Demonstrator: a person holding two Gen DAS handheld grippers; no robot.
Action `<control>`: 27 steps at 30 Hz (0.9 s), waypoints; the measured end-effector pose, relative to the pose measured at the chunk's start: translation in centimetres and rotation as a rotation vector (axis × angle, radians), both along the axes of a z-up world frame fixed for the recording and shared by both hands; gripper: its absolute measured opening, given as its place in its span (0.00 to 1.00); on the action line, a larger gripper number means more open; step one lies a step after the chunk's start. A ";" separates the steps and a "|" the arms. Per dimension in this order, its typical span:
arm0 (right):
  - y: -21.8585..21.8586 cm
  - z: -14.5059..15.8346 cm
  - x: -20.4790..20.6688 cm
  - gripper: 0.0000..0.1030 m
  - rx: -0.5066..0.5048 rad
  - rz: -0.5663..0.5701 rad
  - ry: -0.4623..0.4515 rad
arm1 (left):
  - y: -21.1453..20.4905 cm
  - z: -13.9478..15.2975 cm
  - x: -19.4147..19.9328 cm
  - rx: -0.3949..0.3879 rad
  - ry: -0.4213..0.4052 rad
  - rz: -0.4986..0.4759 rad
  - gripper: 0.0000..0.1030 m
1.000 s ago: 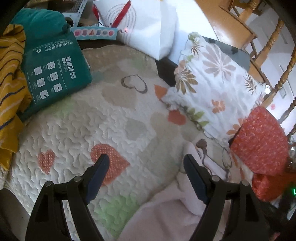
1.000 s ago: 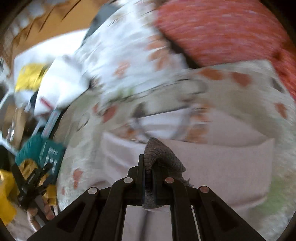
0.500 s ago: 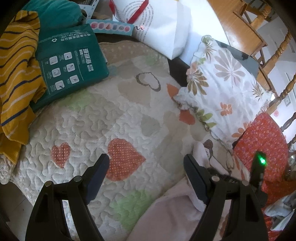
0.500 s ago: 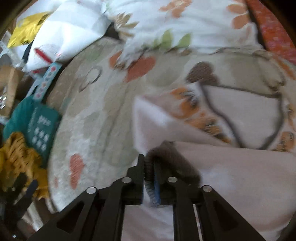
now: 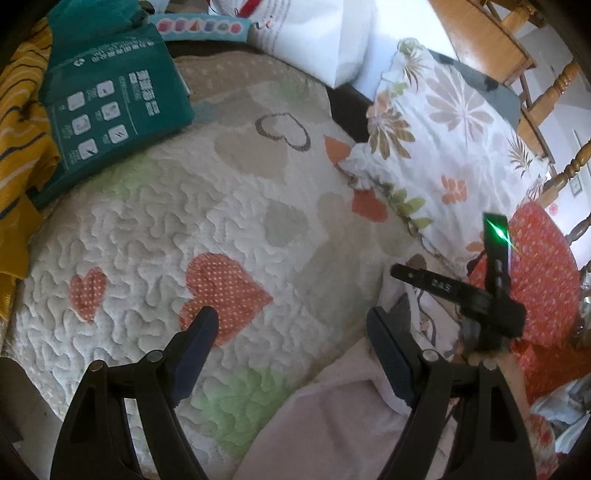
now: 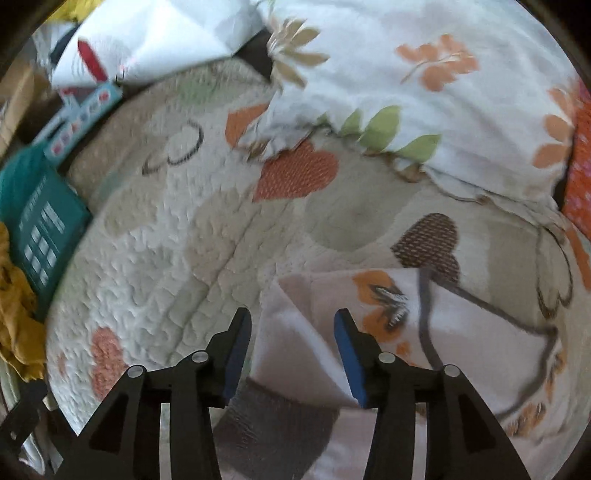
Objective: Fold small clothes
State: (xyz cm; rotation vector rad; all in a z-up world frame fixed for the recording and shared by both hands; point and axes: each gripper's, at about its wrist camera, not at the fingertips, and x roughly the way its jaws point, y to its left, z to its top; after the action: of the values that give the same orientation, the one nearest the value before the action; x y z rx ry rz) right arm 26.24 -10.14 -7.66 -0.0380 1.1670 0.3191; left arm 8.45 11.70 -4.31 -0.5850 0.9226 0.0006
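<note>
A small pale pink garment (image 6: 461, 332) with an orange and grey print lies partly folded on the heart-patterned quilt (image 6: 177, 258). Its grey ribbed cuff (image 6: 273, 413) lies just below my right gripper (image 6: 291, 325), which is open and empty above the garment's folded edge. In the left wrist view the pink garment (image 5: 343, 417) lies at the lower right. My left gripper (image 5: 288, 325) is open and empty above the quilt (image 5: 184, 229), its right finger over the garment's edge. The right gripper's body (image 5: 487, 302) shows beyond it.
A floral pillow (image 5: 443, 125) and a red dotted cushion (image 5: 535, 266) lie to the right. A green package (image 5: 107, 107) and a yellow striped cloth (image 5: 18, 110) lie at the far left. White bags (image 5: 325, 33) and wooden chairs stand behind.
My right gripper carried the grey cuff forward over the garment and has opened, letting it go. The left gripper stayed open, shifting slightly.
</note>
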 end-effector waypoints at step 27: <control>-1.1 4.8 -4.2 0.14 0.036 0.005 -0.107 | 2.1 -1.9 1.3 0.008 0.069 0.069 0.79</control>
State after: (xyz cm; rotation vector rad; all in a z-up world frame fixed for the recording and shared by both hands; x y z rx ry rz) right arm 22.04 -11.23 -2.85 -0.0258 1.0554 0.3383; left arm 9.73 13.79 -6.20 -0.6118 0.9685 0.0867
